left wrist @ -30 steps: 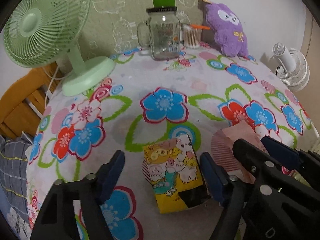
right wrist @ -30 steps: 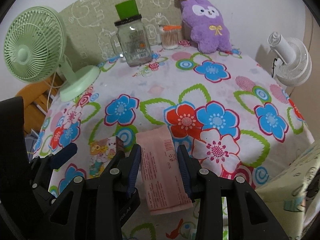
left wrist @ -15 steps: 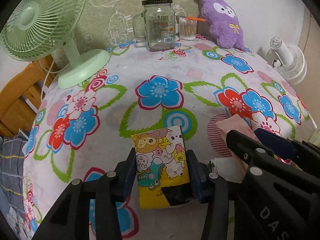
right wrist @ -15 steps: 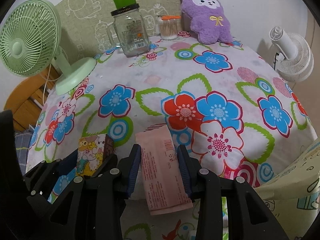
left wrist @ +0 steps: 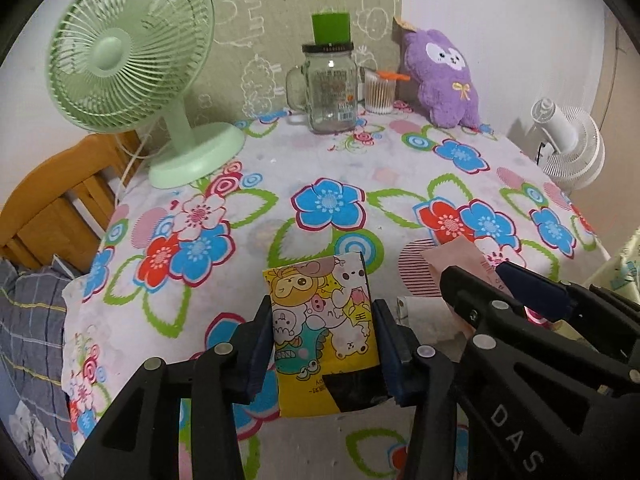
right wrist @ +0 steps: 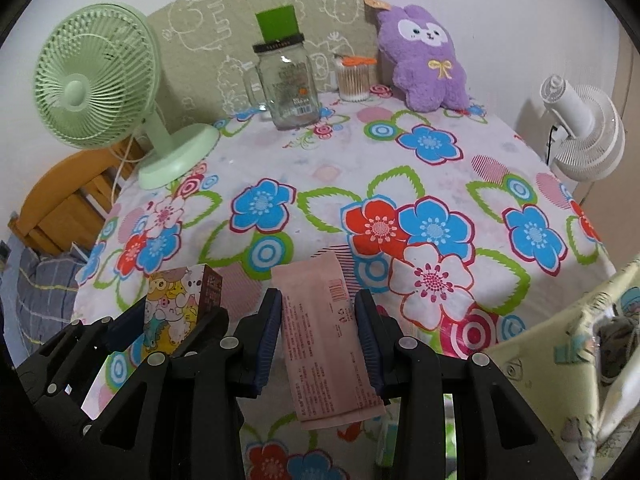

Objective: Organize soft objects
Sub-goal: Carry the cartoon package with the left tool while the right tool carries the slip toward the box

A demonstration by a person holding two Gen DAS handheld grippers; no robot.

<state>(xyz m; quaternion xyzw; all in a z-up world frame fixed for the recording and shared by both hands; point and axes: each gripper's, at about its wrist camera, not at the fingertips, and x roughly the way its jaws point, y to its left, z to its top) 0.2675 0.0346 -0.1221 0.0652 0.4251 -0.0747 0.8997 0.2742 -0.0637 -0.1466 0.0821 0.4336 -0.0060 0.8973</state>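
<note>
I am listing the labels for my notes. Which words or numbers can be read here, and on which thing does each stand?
"DAS": right gripper, white letters on its body; the rest is cut off.
Pink packet: print and barcode too small.
Cartoon packet: print unreadable.
Glass jar: label blurred.

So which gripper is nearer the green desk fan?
Left. The left gripper, gripping the cartoon tissue pack, sits on the green desk fan's side; the right gripper is farther right.

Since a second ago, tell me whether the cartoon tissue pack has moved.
Yes. The cartoon tissue pack, earlier flat on the tablecloth between open jaws, now sits clamped in the left gripper, lifted off it.
</note>
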